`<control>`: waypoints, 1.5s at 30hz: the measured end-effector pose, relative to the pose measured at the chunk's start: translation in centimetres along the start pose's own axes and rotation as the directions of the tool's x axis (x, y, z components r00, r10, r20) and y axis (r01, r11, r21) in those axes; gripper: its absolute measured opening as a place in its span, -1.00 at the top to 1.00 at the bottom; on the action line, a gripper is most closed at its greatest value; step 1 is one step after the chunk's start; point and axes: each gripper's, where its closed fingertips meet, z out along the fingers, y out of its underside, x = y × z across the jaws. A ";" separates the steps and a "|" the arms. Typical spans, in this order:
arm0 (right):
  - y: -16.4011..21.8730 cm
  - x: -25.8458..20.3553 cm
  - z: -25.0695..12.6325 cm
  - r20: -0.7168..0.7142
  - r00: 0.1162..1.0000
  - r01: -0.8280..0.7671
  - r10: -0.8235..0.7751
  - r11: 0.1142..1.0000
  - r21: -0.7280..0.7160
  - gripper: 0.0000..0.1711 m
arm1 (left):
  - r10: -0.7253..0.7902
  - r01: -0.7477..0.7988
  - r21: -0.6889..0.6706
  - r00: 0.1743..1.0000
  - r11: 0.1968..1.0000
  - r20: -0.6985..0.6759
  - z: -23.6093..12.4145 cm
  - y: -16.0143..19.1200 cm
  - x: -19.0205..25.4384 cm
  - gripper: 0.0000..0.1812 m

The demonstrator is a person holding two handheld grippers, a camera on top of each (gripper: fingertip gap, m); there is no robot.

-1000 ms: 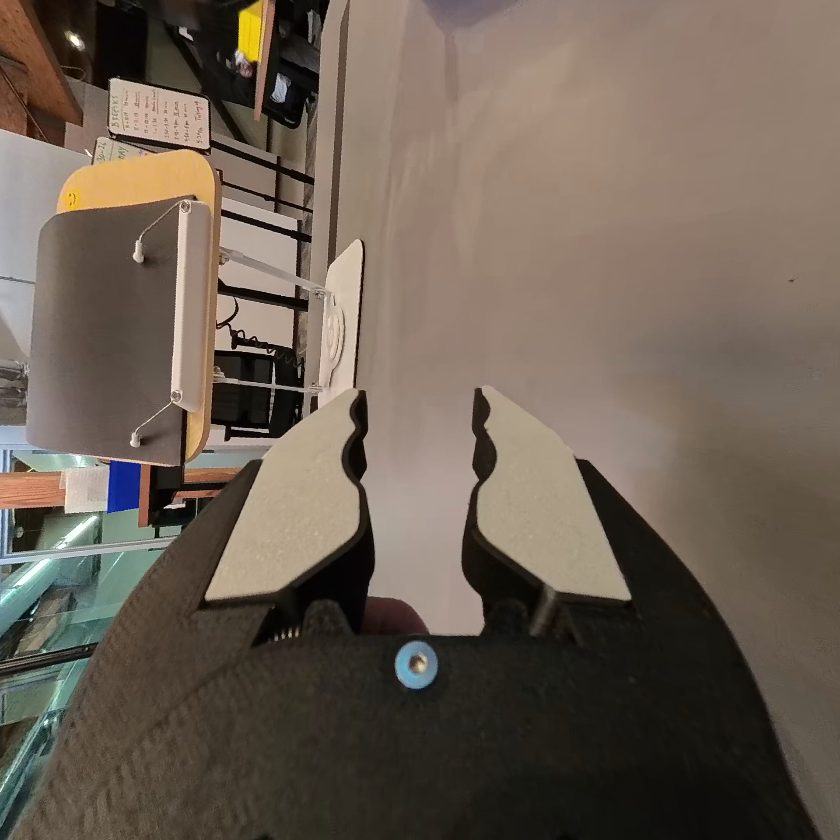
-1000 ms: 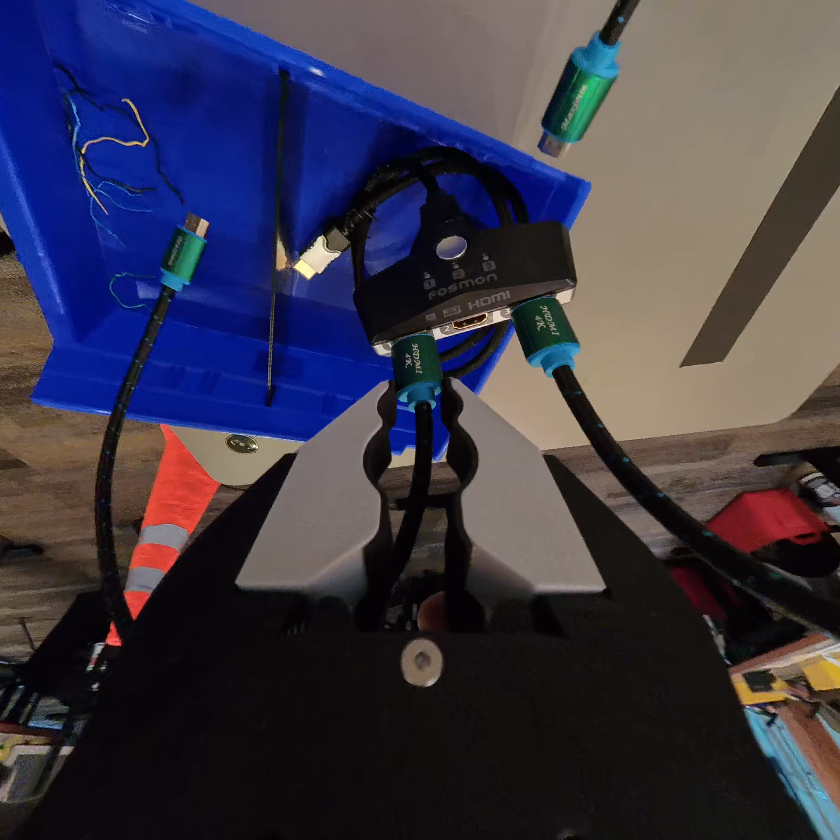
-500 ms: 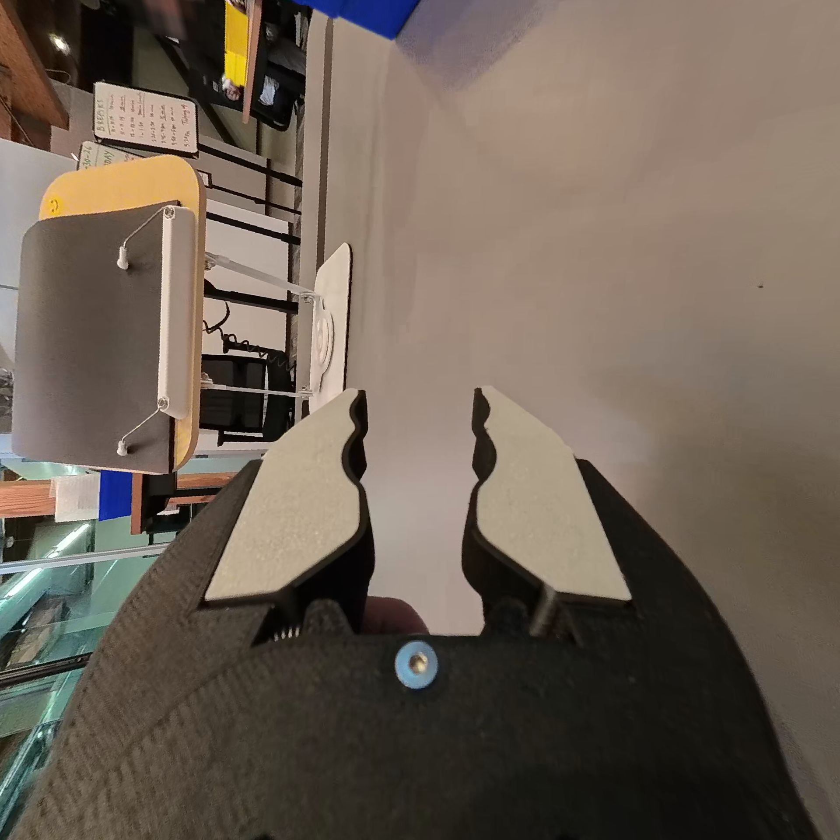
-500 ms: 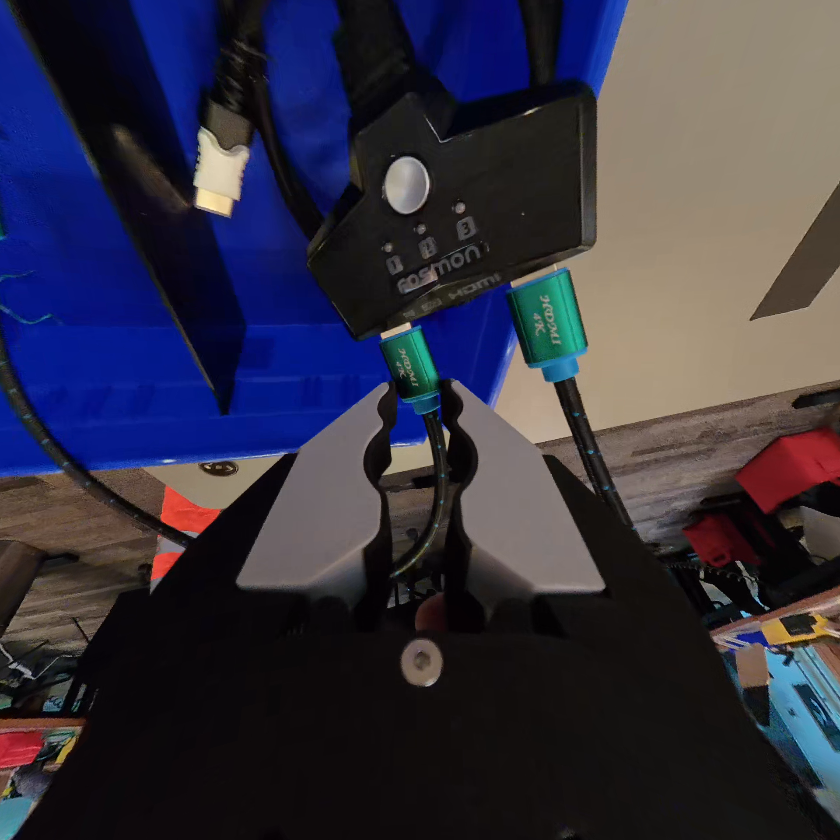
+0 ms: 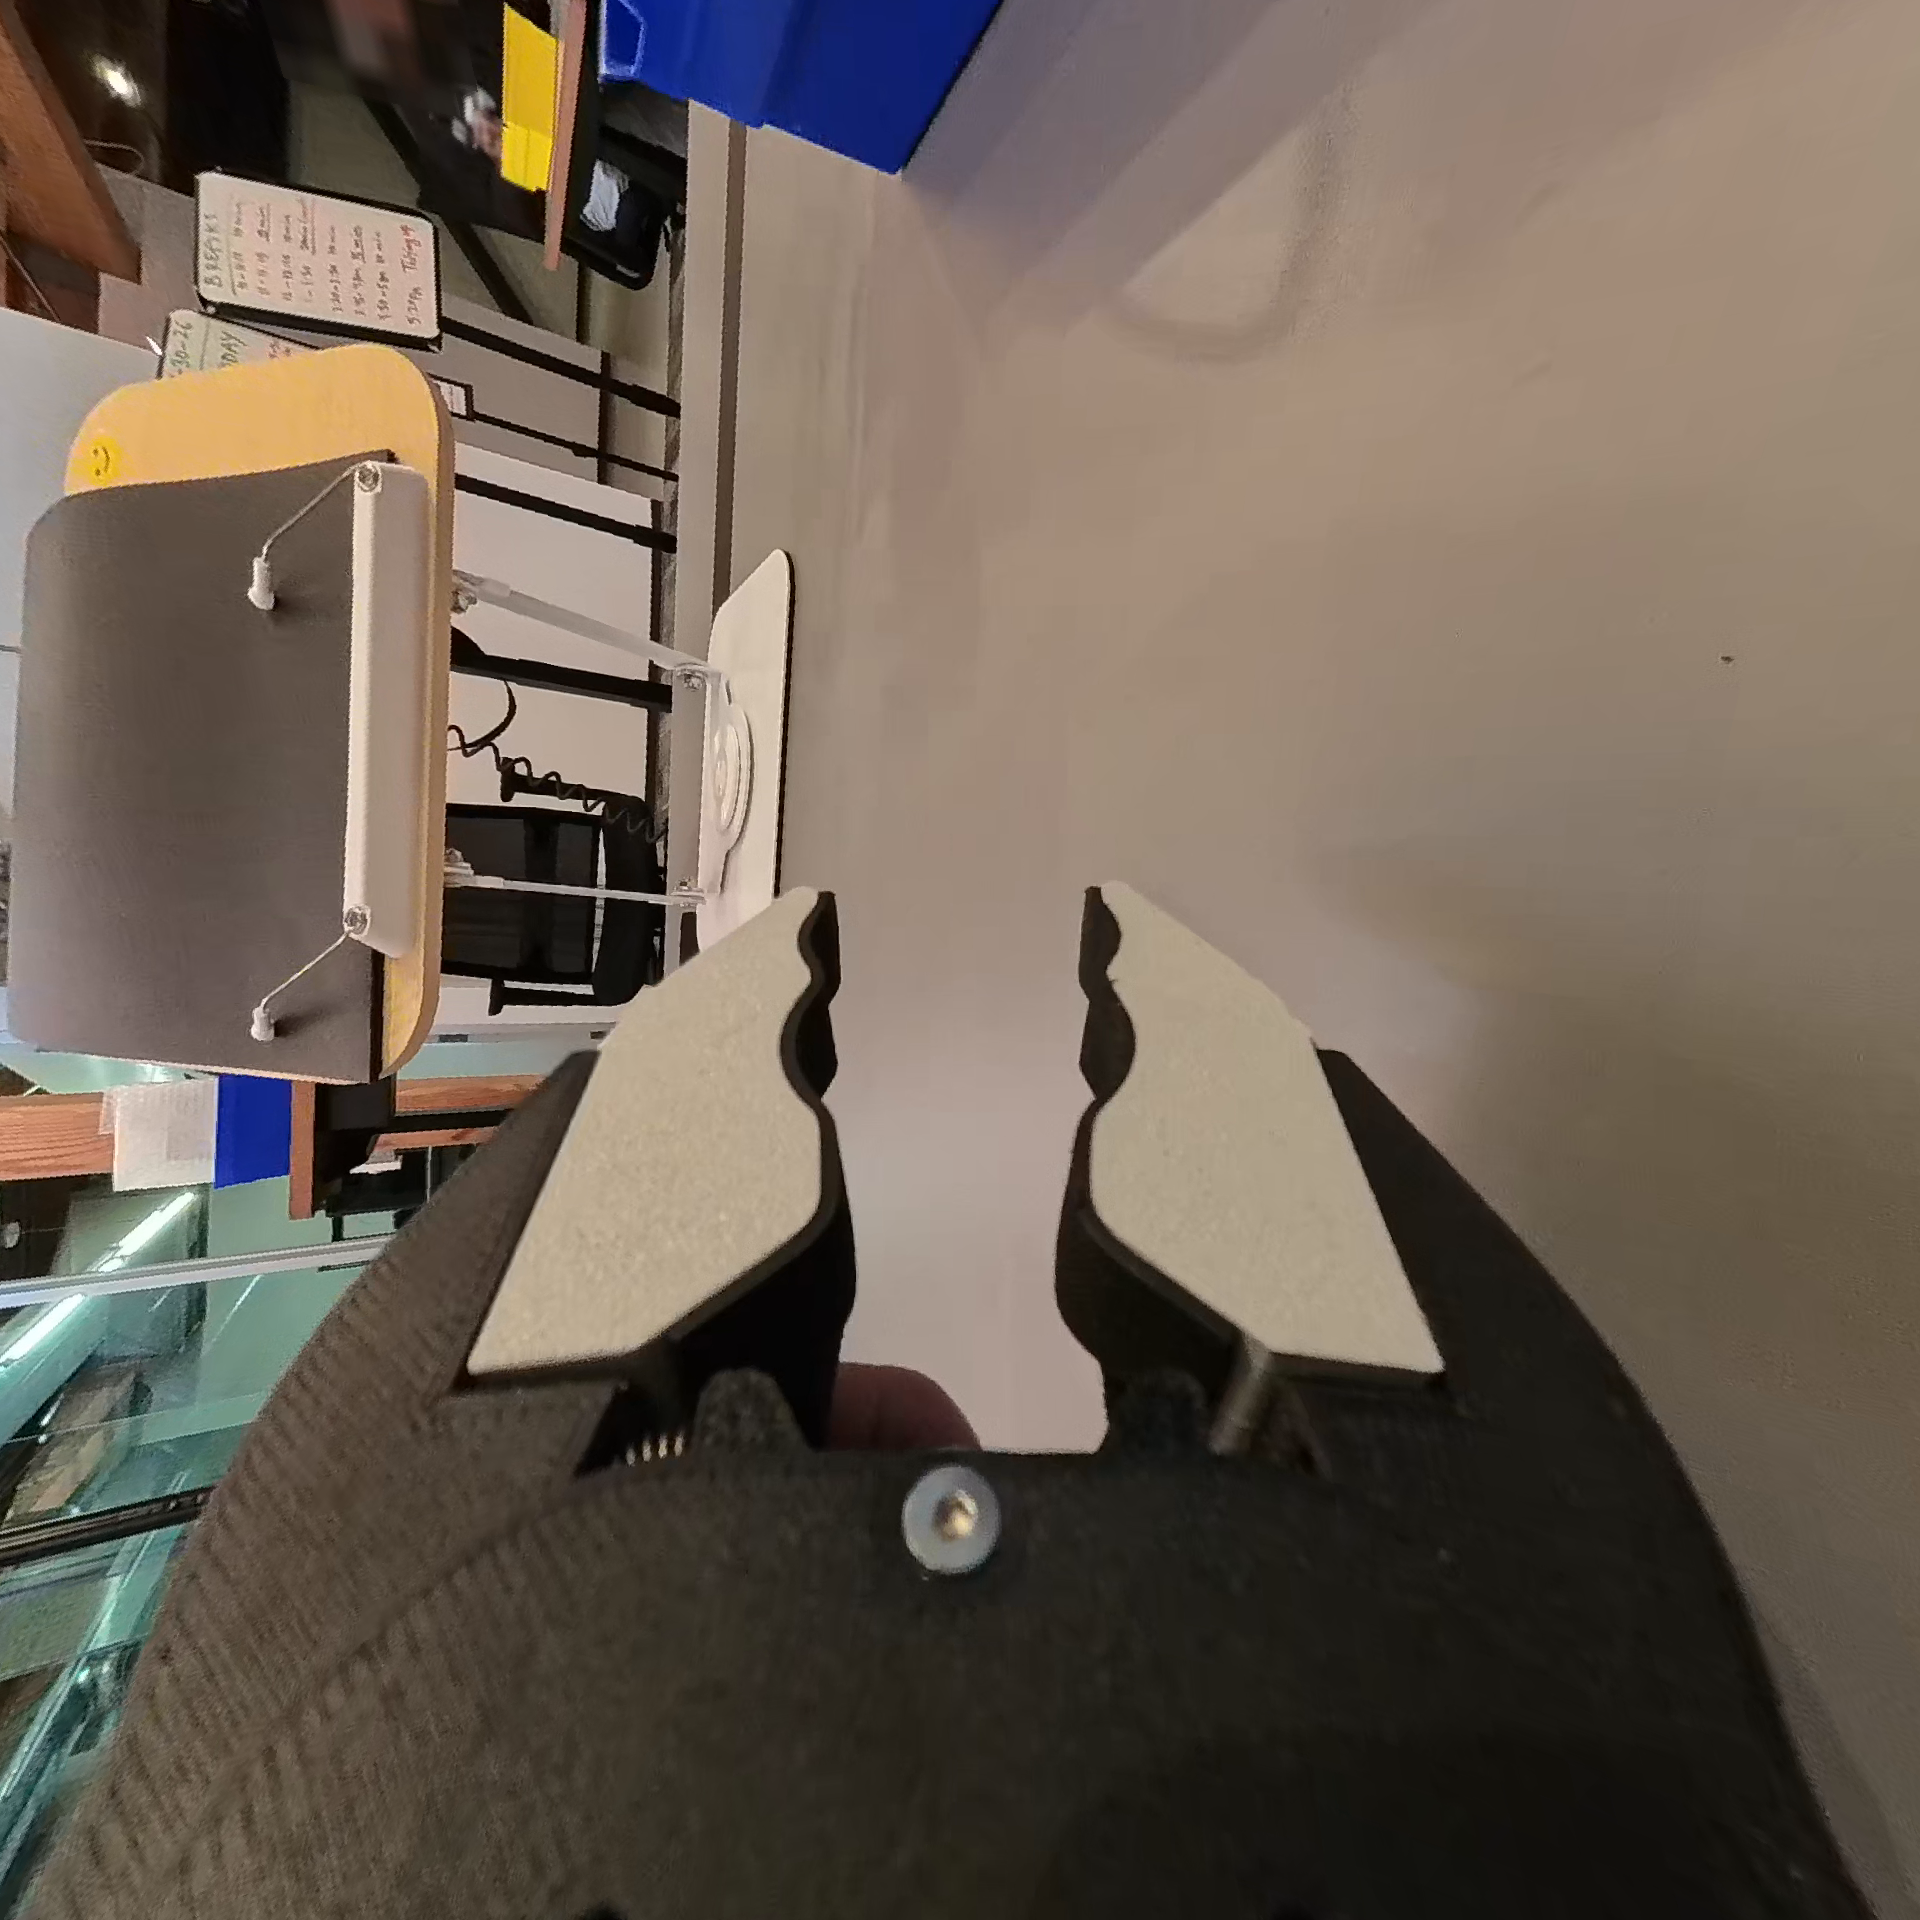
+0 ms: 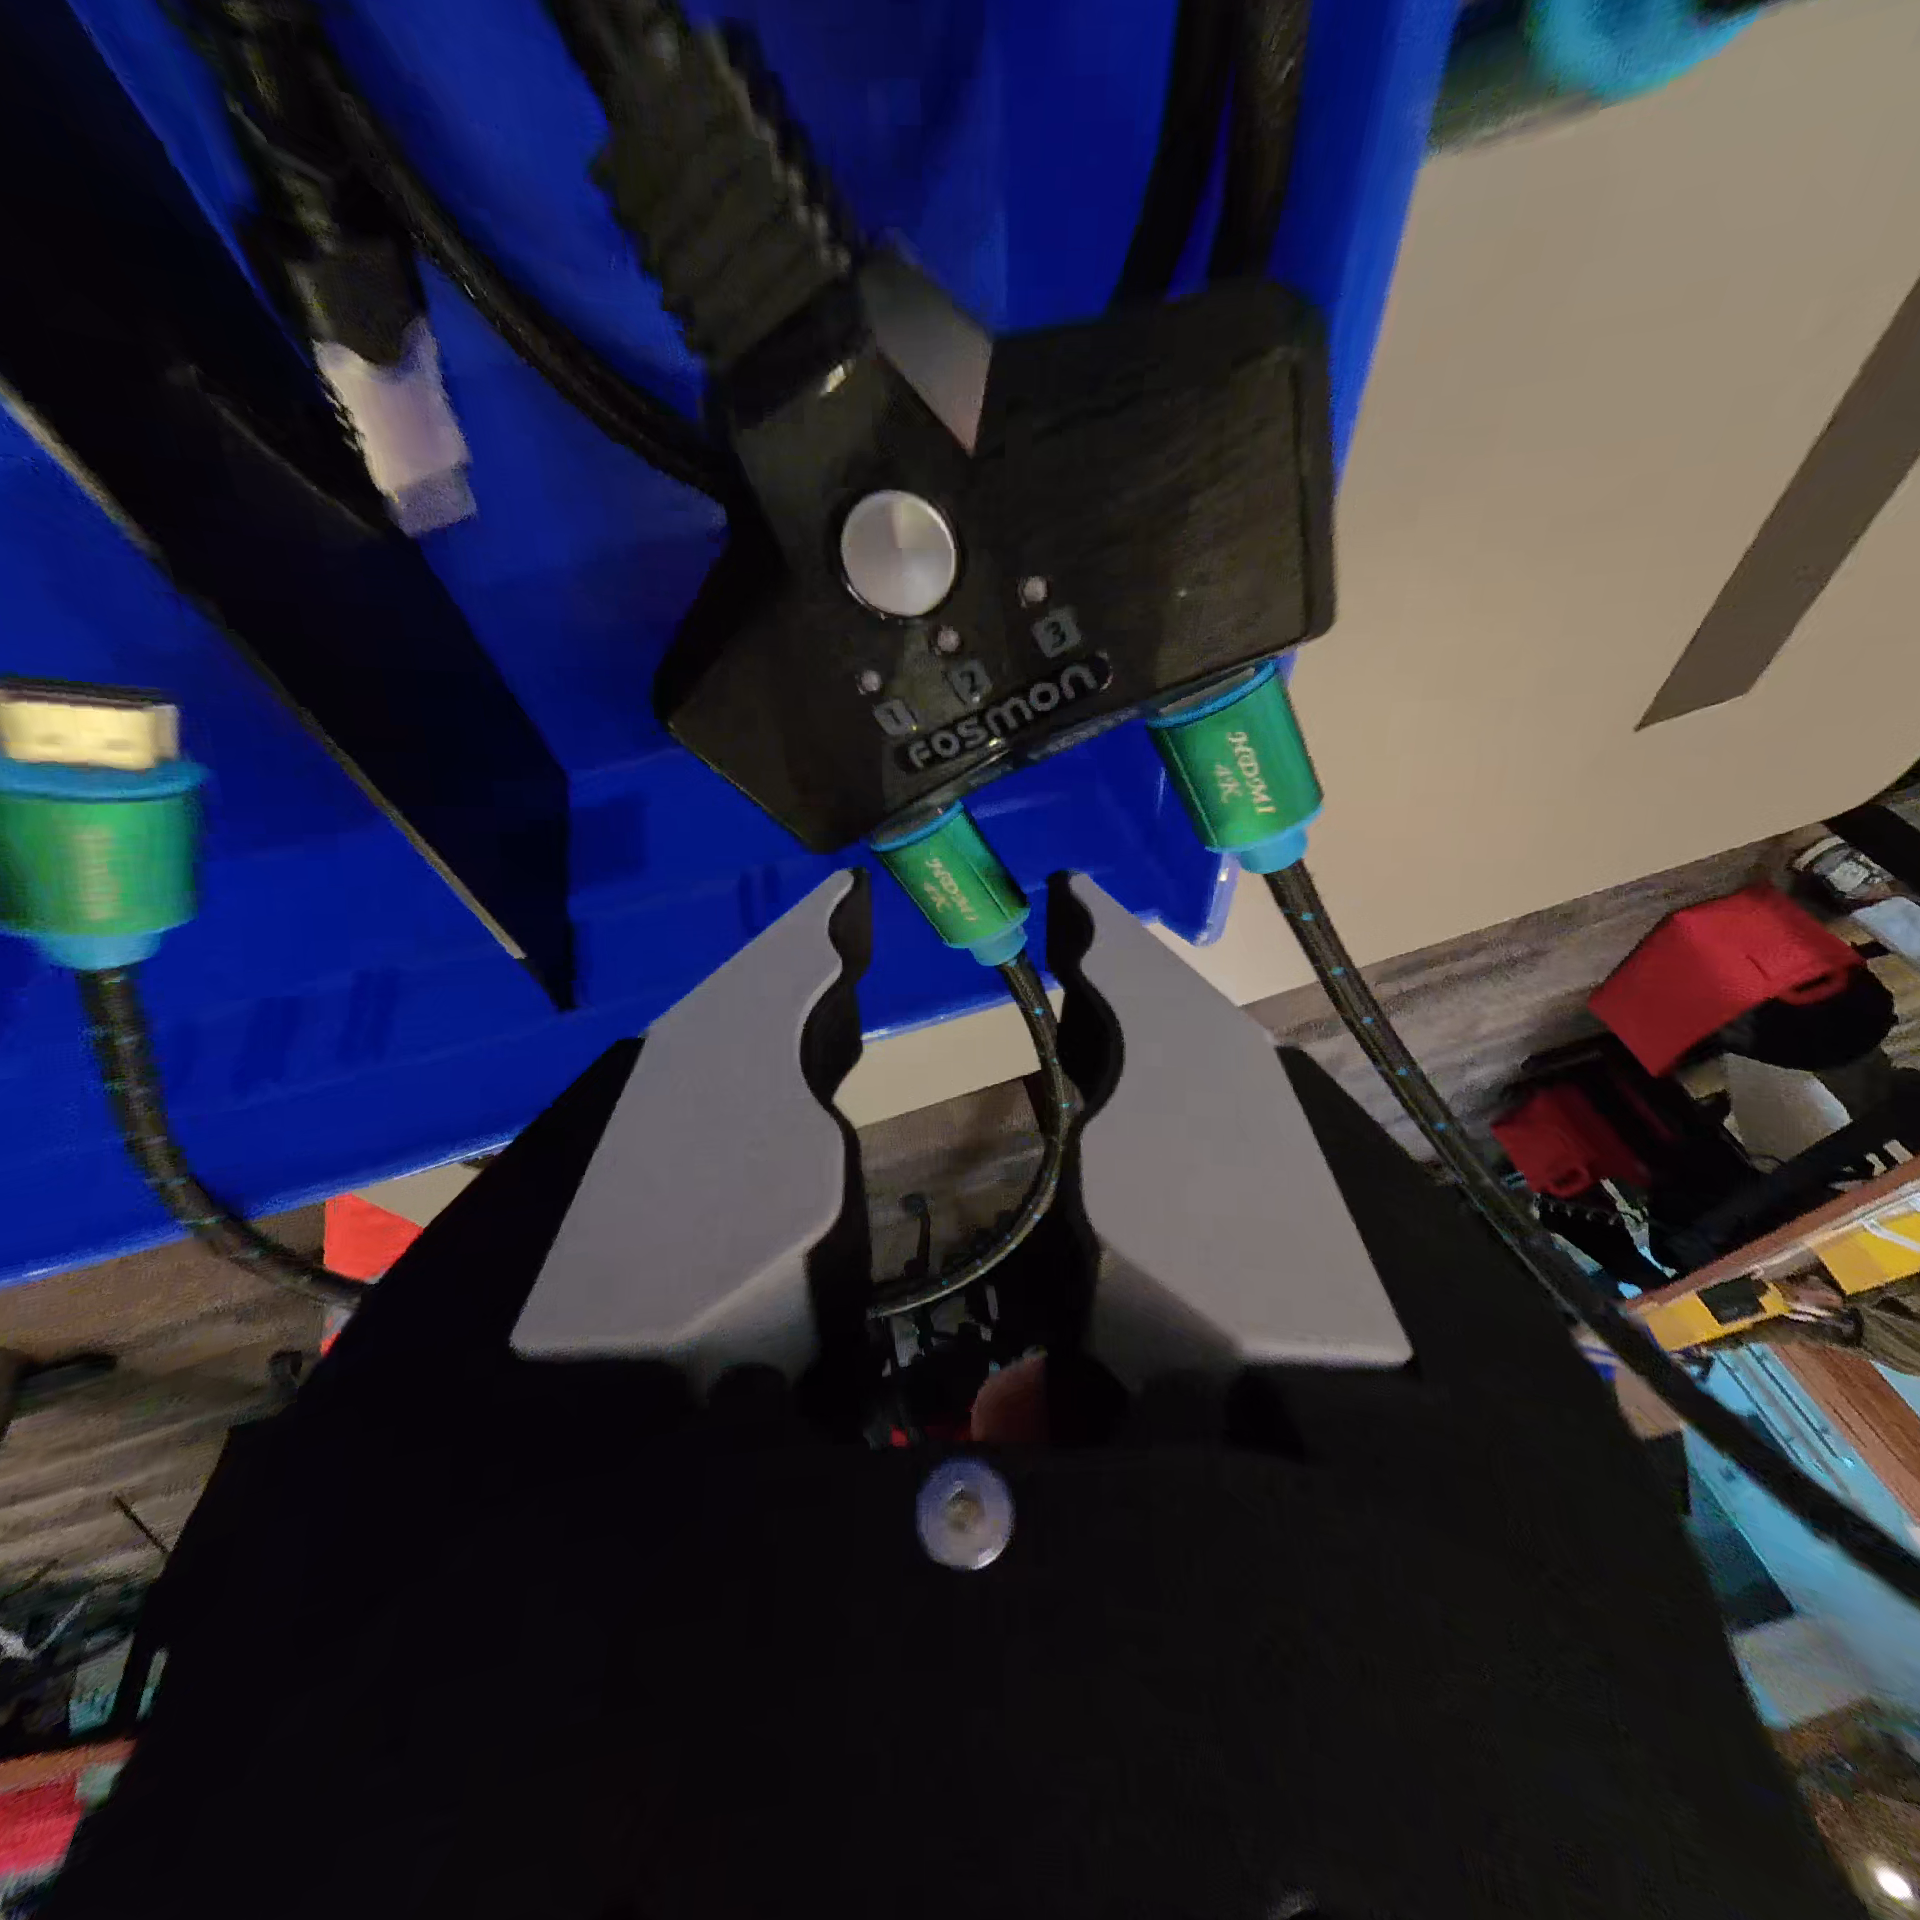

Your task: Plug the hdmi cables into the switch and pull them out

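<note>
In the right wrist view the black HDMI switch (image 6: pixel 1039 582) lies at the front edge of a blue bin (image 6: pixel 312 1039). Two green HDMI plugs sit in its ports: a left plug (image 6: pixel 951 883) and a right plug (image 6: pixel 1236 774). My right gripper (image 6: pixel 953 888) is open, its tips either side of the left plug, whose cable (image 6: pixel 1044 1060) runs down between the fingers. A loose green plug (image 6: pixel 94 831) lies in the bin at the left. My left gripper (image 5: pixel 956 904) is open and empty over the bare grey table (image 5: pixel 1351 623).
The switch's own black cable with a silver plug (image 6: pixel 400 416) lies in the bin. A blurred green plug (image 6: pixel 1621 42) shows at the top right. Red items (image 6: pixel 1714 966) lie on the floor. A white stand (image 5: pixel 743 748) and the bin's corner (image 5: pixel 790 73) are beyond the left gripper. The gap from one gripper's tips to the other's is roughly 45 cm.
The right gripper has come closer to the switch, and its jaws have widened off the left plug's cable. The left gripper's view has shifted a little, bringing the bin's corner into sight.
</note>
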 end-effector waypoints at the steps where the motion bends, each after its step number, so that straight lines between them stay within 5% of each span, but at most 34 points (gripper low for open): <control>1: -0.2 0.0 -0.7 -0.004 1.000 -0.010 0.010 1.000 0.020 0.60 | -0.004 0.004 -0.001 1.000 1.000 0.000 0.0 0.1 0.0 0.52; 7: 0.2 0.0 -5.9 -0.079 0.991 -0.095 0.108 0.983 0.156 0.50 | -0.006 0.006 0.000 1.000 1.000 0.004 0.0 0.1 -0.3 0.52; 11: -0.4 -5.0 -8.9 -0.002 0.989 -0.141 0.151 0.929 0.343 0.58 | -0.013 0.013 0.004 1.000 1.000 0.006 -0.1 0.2 -0.5 0.52; 17: -0.1 -12.0 -4.9 0.037 0.994 -0.113 0.107 0.957 0.266 0.57 | -0.007 0.007 0.009 1.000 1.000 0.002 0.0 0.0 -0.4 0.52; 25: -1.3 -11.7 -2.9 -0.019 0.995 -0.088 0.100 0.940 0.331 0.88 | -0.010 0.010 0.006 1.000 1.000 0.007 -0.1 -0.1 -0.6 0.52; 33: -3.8 -7.8 -7.8 0.074 0.951 -0.278 0.302 0.720 0.636 0.90 | -0.002 0.002 0.010 1.000 1.000 -0.007 0.3 0.0 -0.2 0.52; 42: -5.4 -1.2 -10.2 0.200 0.801 -0.483 0.564 0.412 0.773 0.93 | -0.002 0.002 0.008 1.000 1.000 -0.004 0.3 0.1 -0.3 0.52; 45: -6.1 0.0 -10.4 0.202 0.771 -0.498 0.604 0.374 0.782 0.93 | 0.002 -0.002 0.008 1.000 1.000 -0.007 0.3 0.1 -0.2 0.52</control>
